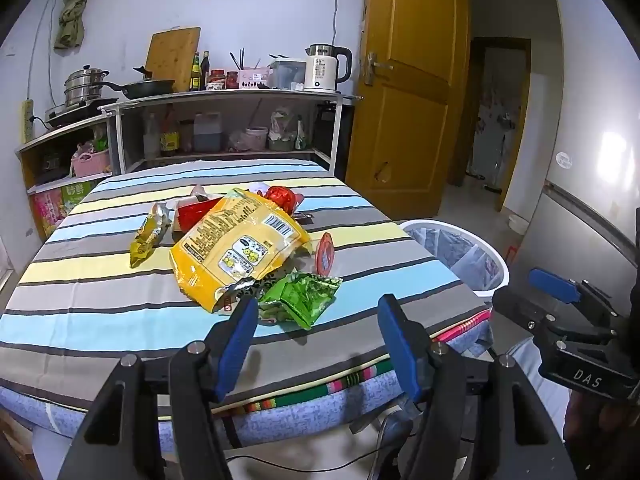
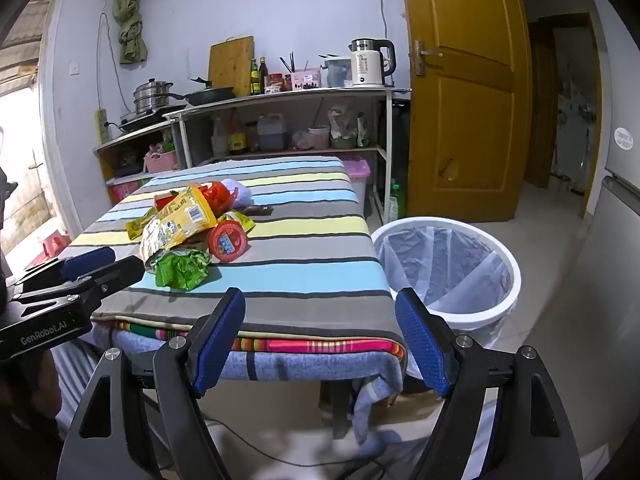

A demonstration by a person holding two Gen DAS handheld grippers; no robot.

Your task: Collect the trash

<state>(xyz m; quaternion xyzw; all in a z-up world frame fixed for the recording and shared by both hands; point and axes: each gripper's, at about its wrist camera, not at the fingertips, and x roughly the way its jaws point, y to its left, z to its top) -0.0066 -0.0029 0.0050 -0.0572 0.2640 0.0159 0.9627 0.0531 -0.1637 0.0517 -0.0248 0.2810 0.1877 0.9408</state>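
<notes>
Fingers on your left gripper are tilting downward, standing wide and gripping nothing, with the green wrapper lying just ahead between them. Your right gripper is gaping wide and empty too, the white bin sitting just beyond its right finger.

Pale walls, yellow wooden door, cluttered kitchen shelving, tiled floor.

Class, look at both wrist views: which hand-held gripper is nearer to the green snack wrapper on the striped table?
Left. The left hand-held gripper hovers open just short of the green snack wrapper. The right hand-held gripper hangs open off the table's corner, towards the bin.
</notes>
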